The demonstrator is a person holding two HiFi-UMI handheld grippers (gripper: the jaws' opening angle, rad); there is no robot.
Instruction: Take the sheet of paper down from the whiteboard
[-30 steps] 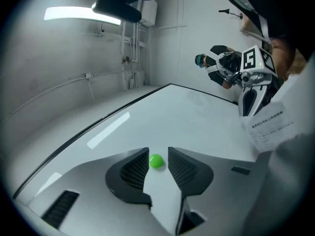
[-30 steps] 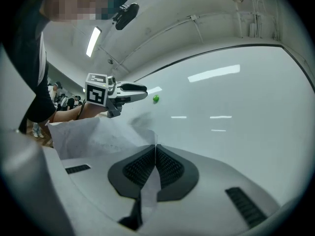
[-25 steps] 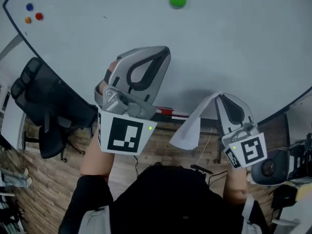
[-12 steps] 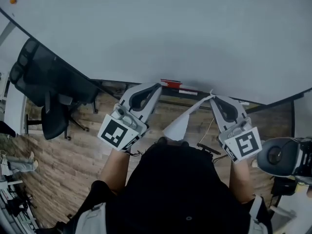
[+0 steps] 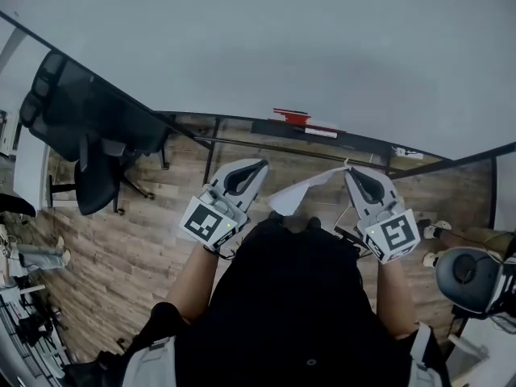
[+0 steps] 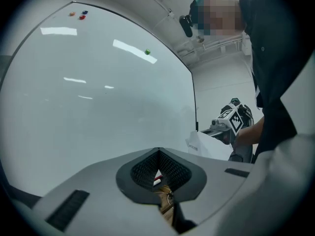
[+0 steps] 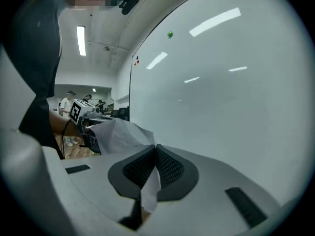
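Note:
The white sheet of paper (image 5: 294,196) is off the whiteboard (image 5: 282,55) and hangs crumpled from my right gripper (image 5: 348,172), which is shut on one corner of it. In the right gripper view the paper (image 7: 120,134) bulges out to the left of the closed jaws (image 7: 156,149), with a strip of it pinched between them. My left gripper (image 5: 260,165) is shut and holds nothing; its closed jaws (image 6: 158,154) point along the board (image 6: 98,107). Both grippers are low, in front of my body, below the board's lower edge. The left gripper view shows the paper (image 6: 209,146) beside the right gripper (image 6: 231,124).
A green magnet (image 6: 147,52) and three small coloured magnets (image 6: 78,15) stay on the board. A red marker (image 5: 292,118) lies on the tray under the board. A black office chair (image 5: 81,143) stands at the left on the wood floor. People stand far off (image 7: 66,104).
Both grippers have dropped from in front of the board to below its lower edge, the right one carrying the paper. The left gripper has rolled. The green magnet has left the head view.

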